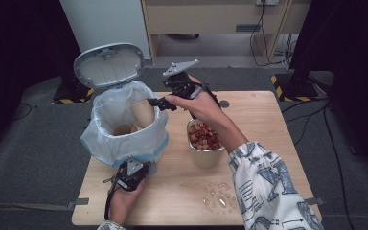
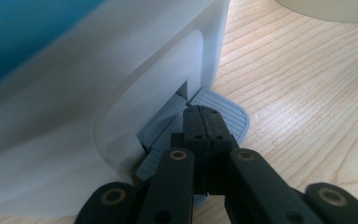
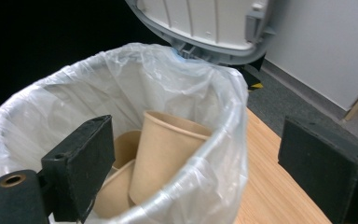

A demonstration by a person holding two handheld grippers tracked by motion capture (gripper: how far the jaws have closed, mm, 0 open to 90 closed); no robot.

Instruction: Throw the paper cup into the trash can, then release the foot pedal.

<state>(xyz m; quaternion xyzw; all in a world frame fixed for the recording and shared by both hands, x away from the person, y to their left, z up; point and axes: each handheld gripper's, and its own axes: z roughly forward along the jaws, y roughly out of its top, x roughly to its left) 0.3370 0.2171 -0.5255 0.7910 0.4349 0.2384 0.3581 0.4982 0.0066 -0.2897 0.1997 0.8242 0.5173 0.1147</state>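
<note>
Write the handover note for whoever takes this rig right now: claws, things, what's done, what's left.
Left claw: shut, tips pressing the bin's foot pedal; the lid stands open.
Right claw: open, nothing between its jaws, at the rim of the bin.
Things: three paper cups in the bin's plastic liner, the tallest cup leaning against the near wall. A bowl of reddish food stands on the table right of the bin. A small wet spill lies near the front edge.
Done: cups are in the bin.
Left: probably draw the right claw back, let the pedal up so the lid drops, then deal with the bowl and spill.
</note>
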